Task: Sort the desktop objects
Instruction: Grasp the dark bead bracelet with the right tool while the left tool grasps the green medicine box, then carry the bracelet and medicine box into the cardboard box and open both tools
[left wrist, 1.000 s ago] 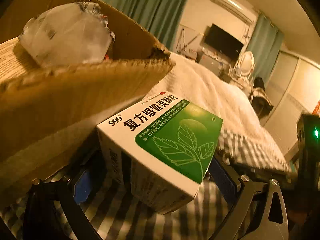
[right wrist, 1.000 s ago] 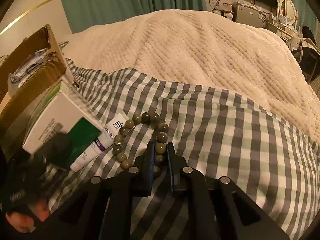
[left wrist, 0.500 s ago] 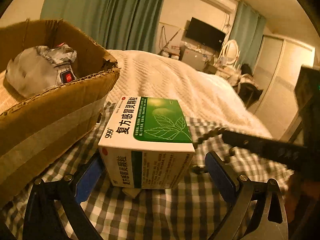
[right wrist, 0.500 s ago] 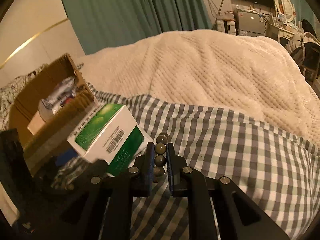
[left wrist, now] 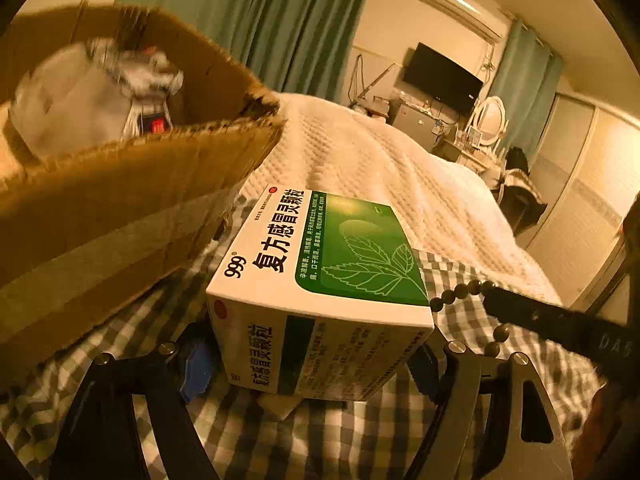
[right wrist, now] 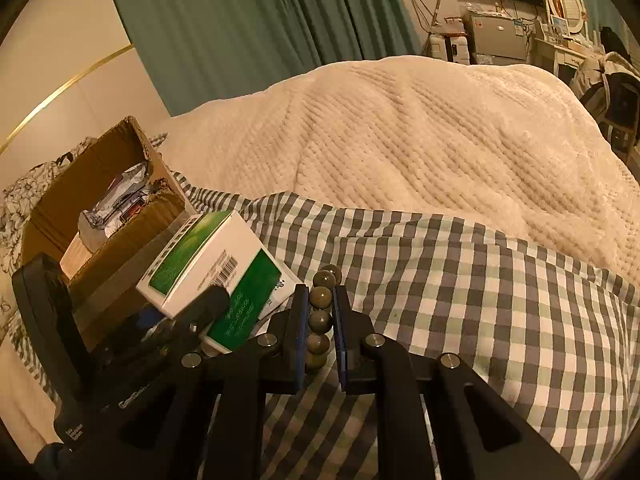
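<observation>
Left wrist view: medicine box lengthwise away between closing left gripper pads; right gripper clamping bead bracelet

Both views are dim and steeped in a warm amber cast, with black vignette corners and strong fisheye bending that curves the curtains and walls near the edges. In the left wrist view the cardboard box and the crumpled packet inside it are smeared with motion blur, while the medicine box prints sharp. The white blanket is the brightest patch in the right wrist view, and the gripper frames along the bottom edge sink into near-black shadow.
</observation>
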